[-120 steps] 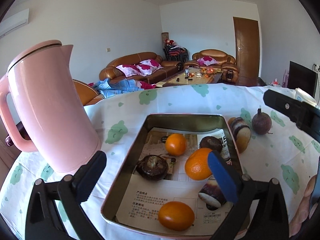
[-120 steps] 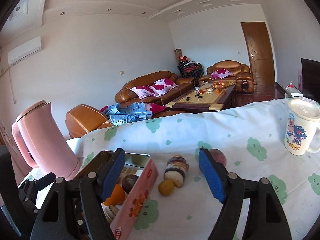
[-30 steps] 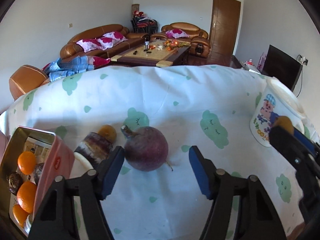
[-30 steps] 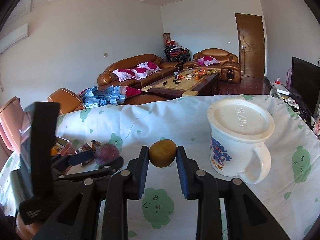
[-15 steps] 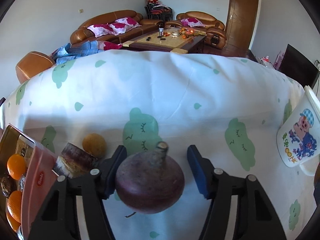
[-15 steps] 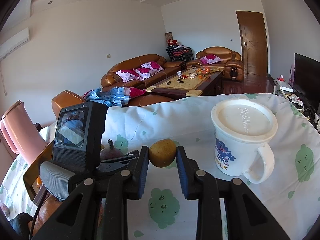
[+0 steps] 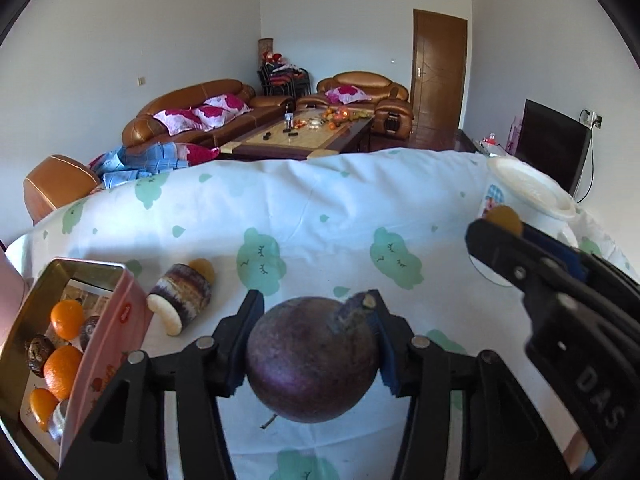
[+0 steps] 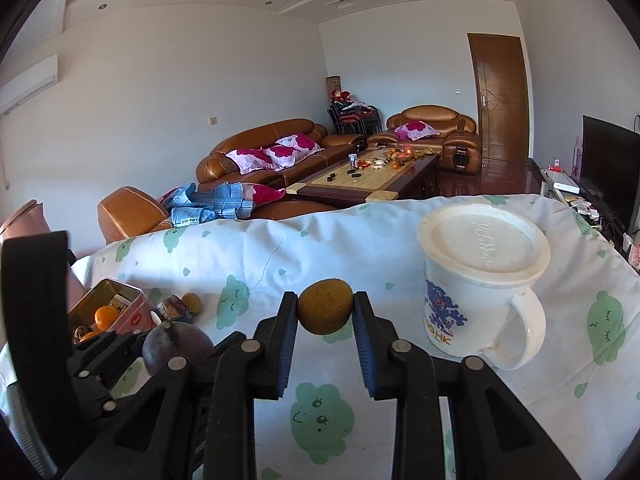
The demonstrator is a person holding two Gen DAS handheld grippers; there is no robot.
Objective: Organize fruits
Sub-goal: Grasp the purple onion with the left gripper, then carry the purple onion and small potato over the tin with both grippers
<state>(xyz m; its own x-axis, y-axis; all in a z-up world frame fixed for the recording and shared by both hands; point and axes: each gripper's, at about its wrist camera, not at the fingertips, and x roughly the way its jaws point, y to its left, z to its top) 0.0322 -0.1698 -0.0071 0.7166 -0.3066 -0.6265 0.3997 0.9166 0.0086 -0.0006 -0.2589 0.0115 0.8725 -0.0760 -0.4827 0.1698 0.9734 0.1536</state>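
Note:
A round dark purple fruit (image 7: 312, 360) with a short stem sits between the blue pads of my left gripper (image 7: 314, 302). The jaws are closing, the pads press on its sides, and it hangs just above the cloth. My right gripper (image 8: 325, 300) is shut on a small brownish-yellow fruit (image 8: 325, 313), held above the table beside the mug. A pink tin box (image 7: 108, 344) at the left holds several oranges (image 7: 66, 318) and dark fruits. A cut purple cane piece (image 7: 180, 300) and a small yellow fruit (image 7: 202, 270) lie next to the box.
A white lidded mug (image 8: 480, 288) stands at the right on the cloud-print tablecloth (image 8: 320, 248). A pink kettle (image 8: 24, 220) stands at the far left behind the box. My right gripper (image 7: 496, 220) also shows at the right of the left wrist view.
My left gripper moved over the purple fruit, closed on it and raised it off the cloth. The right gripper stayed still with its small fruit.

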